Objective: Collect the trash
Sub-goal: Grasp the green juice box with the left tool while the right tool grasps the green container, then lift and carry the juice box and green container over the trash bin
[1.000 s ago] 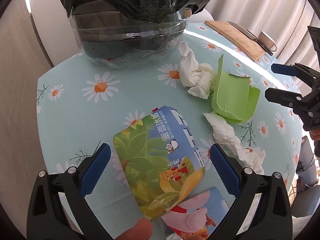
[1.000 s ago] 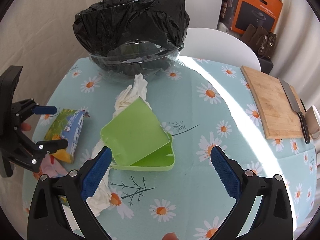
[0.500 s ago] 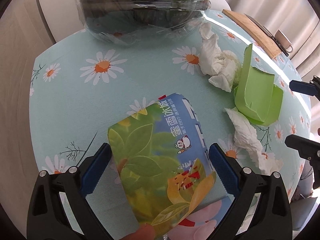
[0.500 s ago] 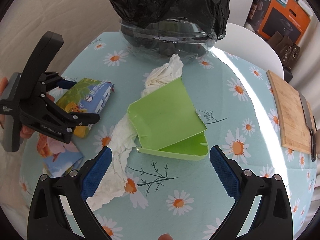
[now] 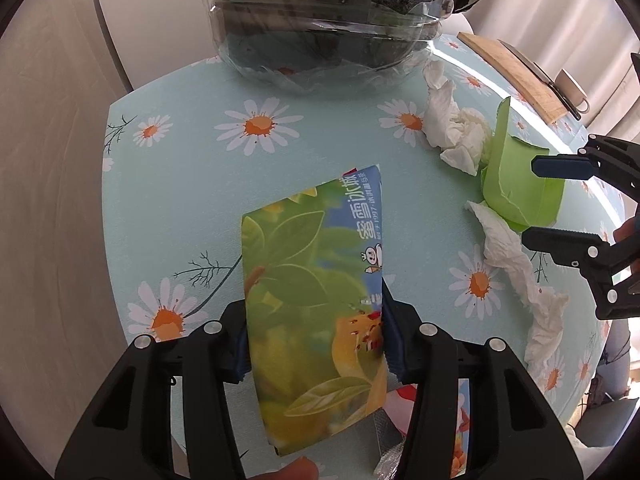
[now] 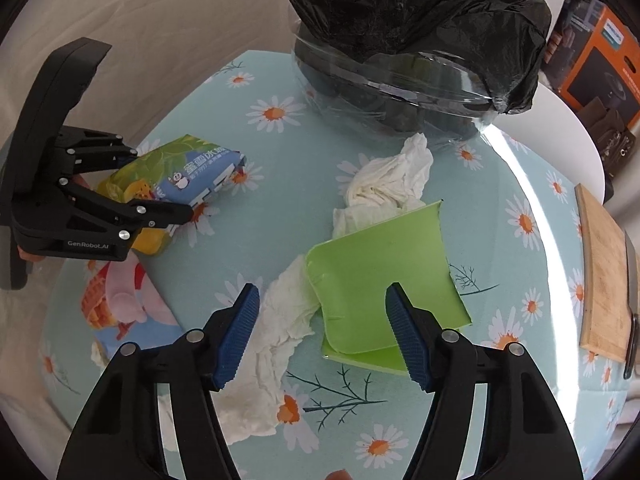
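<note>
A printed green-and-blue packet (image 5: 312,280) lies on the daisy tablecloth (image 5: 180,184). My left gripper (image 5: 316,344) is closing on it, and both blue pads touch its sides; the same grip shows in the right wrist view (image 6: 160,184). A torn green plastic container (image 6: 380,264) lies mid-table between crumpled white tissues (image 6: 392,176). My right gripper (image 6: 322,332) hangs over it, jaws closing. The container's near end and a tissue strip (image 6: 280,320) sit between the pads, which do not press on either.
A clear bin (image 6: 400,80) lined with a black bag (image 6: 420,8) stands at the table's far side. A pink printed packet (image 6: 120,296) lies near the left gripper. A cutting board (image 6: 604,272) with a knife sits at the right edge.
Both grippers have come down closer to the table and narrowed. The left pads now touch the printed packet. The right gripper rolled and shifted over the green container.
</note>
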The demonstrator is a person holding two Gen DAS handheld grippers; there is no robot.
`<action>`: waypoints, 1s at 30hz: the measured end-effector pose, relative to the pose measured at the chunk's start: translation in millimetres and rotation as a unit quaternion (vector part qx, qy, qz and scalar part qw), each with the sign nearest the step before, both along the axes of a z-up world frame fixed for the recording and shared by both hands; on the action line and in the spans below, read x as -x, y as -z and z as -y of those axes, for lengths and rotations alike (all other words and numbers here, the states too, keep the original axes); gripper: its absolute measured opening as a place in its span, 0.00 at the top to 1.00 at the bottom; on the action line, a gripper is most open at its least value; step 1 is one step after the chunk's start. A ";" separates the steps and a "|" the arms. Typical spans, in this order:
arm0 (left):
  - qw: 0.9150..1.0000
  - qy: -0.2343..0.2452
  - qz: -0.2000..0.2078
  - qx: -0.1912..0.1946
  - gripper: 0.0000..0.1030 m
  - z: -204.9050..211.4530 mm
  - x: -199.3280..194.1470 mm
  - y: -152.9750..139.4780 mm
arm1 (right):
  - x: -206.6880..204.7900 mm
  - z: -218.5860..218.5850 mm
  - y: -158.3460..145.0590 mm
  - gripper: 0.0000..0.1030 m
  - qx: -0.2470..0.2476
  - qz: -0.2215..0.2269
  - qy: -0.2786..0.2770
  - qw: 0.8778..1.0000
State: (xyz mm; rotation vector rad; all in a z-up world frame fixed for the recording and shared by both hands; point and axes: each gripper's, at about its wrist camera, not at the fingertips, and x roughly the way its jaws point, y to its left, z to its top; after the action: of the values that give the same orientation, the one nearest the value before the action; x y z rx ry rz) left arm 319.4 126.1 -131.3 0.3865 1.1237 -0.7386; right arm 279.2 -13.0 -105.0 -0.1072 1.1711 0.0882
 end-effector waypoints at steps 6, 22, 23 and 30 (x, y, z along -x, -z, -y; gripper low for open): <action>1.000 -0.002 0.017 -0.006 0.50 -8.1 3.7 -7.5 | -14.9 -7.0 17.7 0.73 0.014 -0.035 -0.017 0.999; 0.999 0.009 0.042 -0.002 0.49 -10.6 8.5 -28.1 | 12.8 22.4 -30.6 0.98 -0.041 0.038 0.050 0.997; 0.999 0.014 0.041 -0.001 0.49 -9.7 8.7 -29.5 | 14.9 25.1 -36.1 0.98 -0.043 0.047 0.056 0.996; 0.998 0.025 0.052 0.012 0.49 -7.7 8.3 -47.3 | 27.4 37.8 -69.6 0.98 -0.040 0.104 0.093 0.989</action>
State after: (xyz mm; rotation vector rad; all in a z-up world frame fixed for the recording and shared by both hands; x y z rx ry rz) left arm 311.1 133.9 -84.0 0.4297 1.0103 -0.7671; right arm 251.8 -50.7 -35.5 0.0626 0.9629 -0.0405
